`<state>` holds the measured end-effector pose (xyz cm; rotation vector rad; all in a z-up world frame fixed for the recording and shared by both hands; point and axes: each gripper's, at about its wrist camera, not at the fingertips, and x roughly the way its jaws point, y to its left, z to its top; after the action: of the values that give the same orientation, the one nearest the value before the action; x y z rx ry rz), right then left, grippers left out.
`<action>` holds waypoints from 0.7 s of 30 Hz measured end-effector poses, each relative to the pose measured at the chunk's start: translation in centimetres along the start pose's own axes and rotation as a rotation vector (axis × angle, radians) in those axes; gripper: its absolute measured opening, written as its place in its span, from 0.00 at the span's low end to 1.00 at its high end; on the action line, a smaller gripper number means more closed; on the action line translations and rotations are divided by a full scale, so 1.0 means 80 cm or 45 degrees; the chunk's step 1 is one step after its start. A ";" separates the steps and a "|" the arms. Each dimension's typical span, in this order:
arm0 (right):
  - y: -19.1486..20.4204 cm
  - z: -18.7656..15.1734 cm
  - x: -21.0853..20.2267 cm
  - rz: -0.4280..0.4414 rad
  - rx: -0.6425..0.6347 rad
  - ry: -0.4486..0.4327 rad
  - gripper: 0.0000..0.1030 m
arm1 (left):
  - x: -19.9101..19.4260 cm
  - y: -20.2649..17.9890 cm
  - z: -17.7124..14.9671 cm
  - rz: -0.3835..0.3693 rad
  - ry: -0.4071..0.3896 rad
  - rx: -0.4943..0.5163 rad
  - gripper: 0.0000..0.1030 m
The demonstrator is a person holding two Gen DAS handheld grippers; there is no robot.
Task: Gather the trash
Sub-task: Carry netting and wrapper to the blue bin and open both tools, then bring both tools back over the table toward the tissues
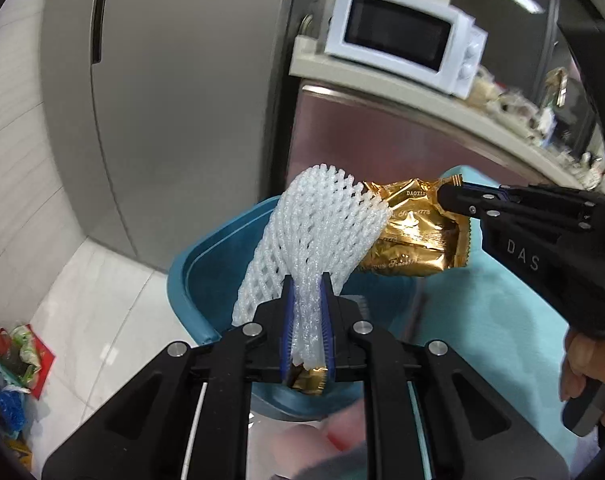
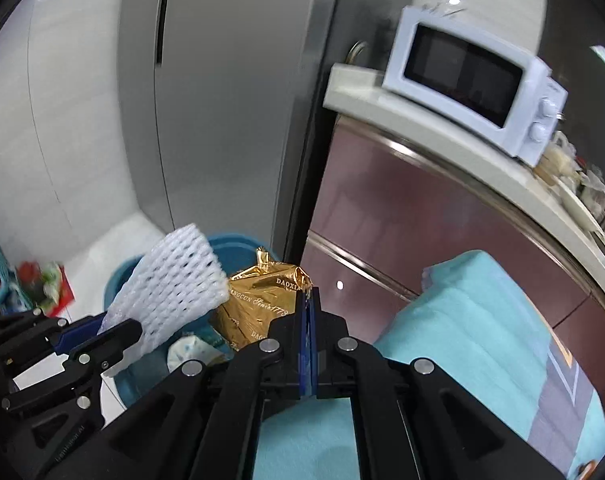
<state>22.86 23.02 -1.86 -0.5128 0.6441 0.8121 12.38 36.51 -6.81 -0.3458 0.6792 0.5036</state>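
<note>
Taking the teal bin (image 1: pixel 200 264) as landmark and reading from left to right: well to its left, on the pale floor tiles (image 1: pixel 98 312), lay a heap of coloured wrappers and bags (image 1: pixel 12 364), none of it yet gathered, so I judged that part of the task still open. Directly over the bin's mouth, my left gripper (image 1: pixel 307 292) was pressed together on a white foam fruit net (image 1: pixel 318 224), whose free end stood up above the rim; a scrap of gold foil (image 1: pixel 308 380) showed low between the same blue pads, though I could not tell whether it was pinched or merely lying behind them. Just right of the net and touching it, also above the bin, hung a gold snack wrapper (image 1: pixel 418 232), nipped at its edge by my right gripper (image 2: pixel 308 292), whose fingers were closed flat on the foil with no gap visible. In the right wrist view a crumpled white and blue piece (image 2: pixel 188 350) already lay inside the bin, suggesting that some collecting was done. Right of the bin spread a teal cloth (image 2: pixel 474 320); behind it stood the grey refrigerator (image 1: pixel 174 120) and, further right, a white microwave (image 1: pixel 406 38) on a counter. Both held pieces remained unreleased; dropping them was, in my judgement, the step in hand.
</note>
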 end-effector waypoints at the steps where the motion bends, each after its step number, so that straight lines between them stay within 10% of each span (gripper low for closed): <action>1: 0.006 0.003 0.011 -0.011 -0.030 0.026 0.00 | 0.010 0.000 0.002 0.005 0.014 -0.009 0.12; 10: 0.033 0.004 0.065 -0.012 -0.118 0.191 0.05 | 0.073 0.004 0.002 0.063 0.127 -0.037 0.25; 14: 0.036 0.000 0.065 -0.015 -0.109 0.185 0.43 | 0.082 0.002 0.003 0.085 0.128 -0.050 0.49; 21: 0.014 -0.002 0.037 -0.023 -0.029 0.097 0.40 | 0.064 -0.010 0.004 0.121 0.086 -0.033 0.63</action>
<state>23.44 25.04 -4.22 -0.5717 0.6998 0.7864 16.37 37.68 -9.92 -0.3570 0.7577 0.5933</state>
